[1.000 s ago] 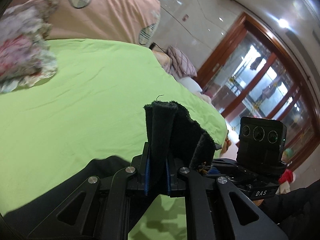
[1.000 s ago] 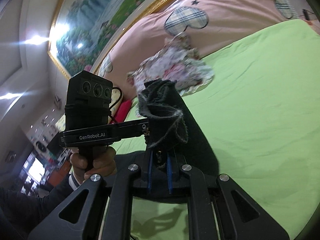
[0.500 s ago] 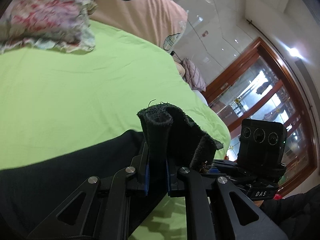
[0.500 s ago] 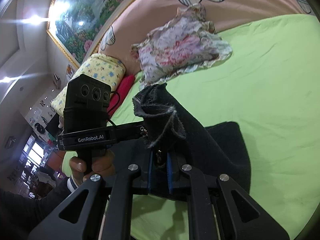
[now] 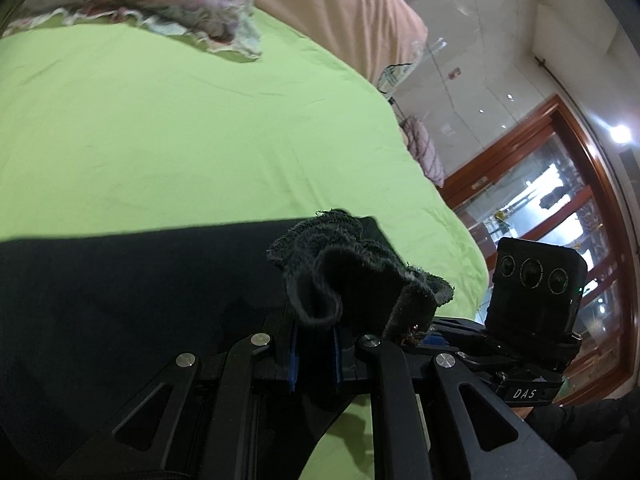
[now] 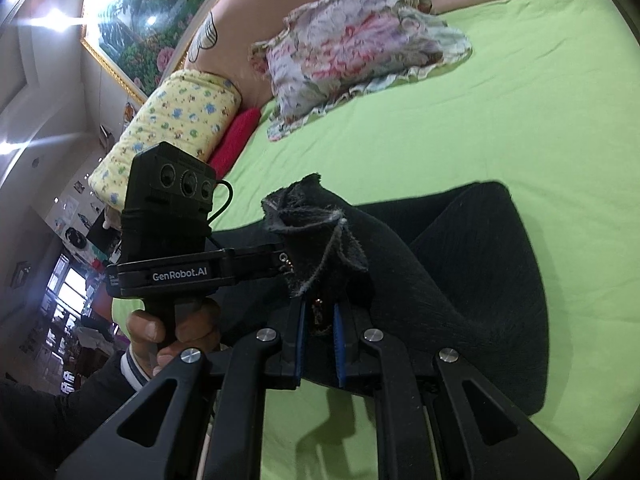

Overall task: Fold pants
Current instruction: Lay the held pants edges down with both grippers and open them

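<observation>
Black pants [image 5: 120,280] lie partly spread on the green bed sheet [image 5: 160,120]. My left gripper [image 5: 314,332] is shut on a bunched, frayed hem [image 5: 344,264] that stands up between its blue pads. In the right wrist view my right gripper [image 6: 320,328] is shut on another bunched hem [image 6: 316,232], and the pants [image 6: 480,272] slope from it down onto the sheet. The two grippers are close side by side. Each view shows the other's camera block [image 5: 536,280] [image 6: 168,208]. A hand [image 6: 160,332] holds the left grip.
A floral cloth [image 6: 352,40] lies crumpled at the far end of the bed against a pink headboard cover [image 5: 344,12]. A yellow printed roll [image 6: 172,120] and a red pillow [image 6: 236,132] sit beside it. The bed's edge [image 5: 460,220] faces wood-framed glass doors [image 5: 560,200].
Both grippers have sunk toward the bed with the hems still held. Far more of the black pants now lies on the green sheet. The left gripper has rolled.
</observation>
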